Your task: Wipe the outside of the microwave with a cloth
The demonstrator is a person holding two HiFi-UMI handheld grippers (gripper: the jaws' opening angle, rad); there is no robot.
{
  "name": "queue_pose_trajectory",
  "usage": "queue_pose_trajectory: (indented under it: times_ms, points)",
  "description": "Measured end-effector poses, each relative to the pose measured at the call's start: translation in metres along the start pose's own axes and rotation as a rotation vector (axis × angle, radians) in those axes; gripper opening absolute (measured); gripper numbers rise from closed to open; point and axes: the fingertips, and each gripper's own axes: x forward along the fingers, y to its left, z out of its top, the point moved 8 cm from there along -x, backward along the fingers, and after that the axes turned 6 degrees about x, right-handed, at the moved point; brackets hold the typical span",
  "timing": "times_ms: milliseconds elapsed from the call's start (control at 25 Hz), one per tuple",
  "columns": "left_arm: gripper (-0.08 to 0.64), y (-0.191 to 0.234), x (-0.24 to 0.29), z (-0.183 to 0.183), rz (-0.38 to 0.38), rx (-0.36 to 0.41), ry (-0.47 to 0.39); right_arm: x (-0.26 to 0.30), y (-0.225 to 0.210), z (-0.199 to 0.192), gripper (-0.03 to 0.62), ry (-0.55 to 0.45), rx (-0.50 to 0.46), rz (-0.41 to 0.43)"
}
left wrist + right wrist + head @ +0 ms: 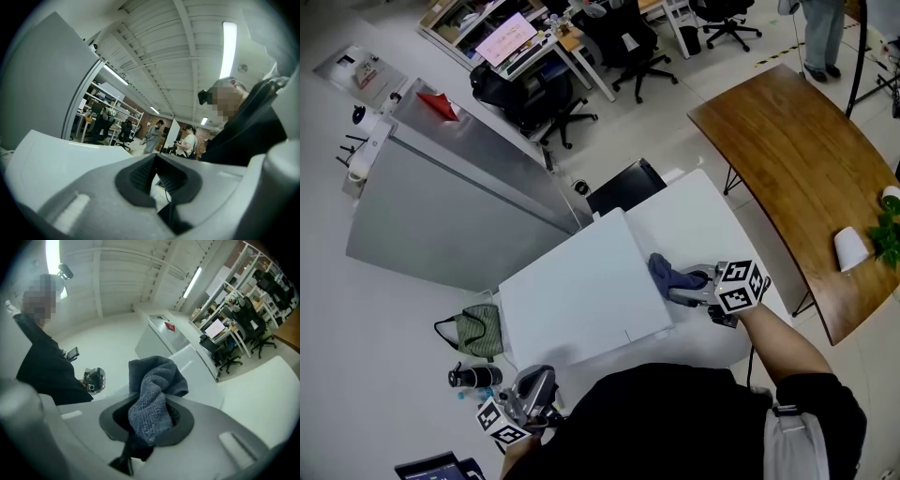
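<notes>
My right gripper (682, 287) has its fingers clenched on a bunched fold of the cloth (667, 274), soft, light and floppy, so a deep pinch suits it, at the microwave (572, 291) right side, while my left gripper (532, 392) has its fingers slightly apart, empty

The microwave (577, 291) stands on the table (703, 216), between the two grippers. The cloth (670, 274) sits in the right gripper (686, 286), against the microwave's side. A bag (476, 330) and a flask (473, 377) lie left of the left gripper (534, 387).
</notes>
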Motion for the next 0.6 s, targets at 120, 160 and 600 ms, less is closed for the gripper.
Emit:
queue_pose_trajectory:
  times_ms: [120, 160, 600]
  points:
    - [0.003, 0.000, -0.004, 0.000, 0.013, -0.003, -0.006, -0.003, -0.023, -0.034, 0.063, 0.095, 0.048, -0.066]
    - [0.003, 0.000, -0.005, 0.000, 0.018, -0.004, -0.008, -0.003, -0.031, -0.046, 0.063, 0.142, 0.056, -0.097]
    - [0.003, -0.003, -0.008, 0.000, 0.024, -0.001, -0.015, 0.009, -0.105, -0.123, 0.063, 0.501, 0.125, -0.364]
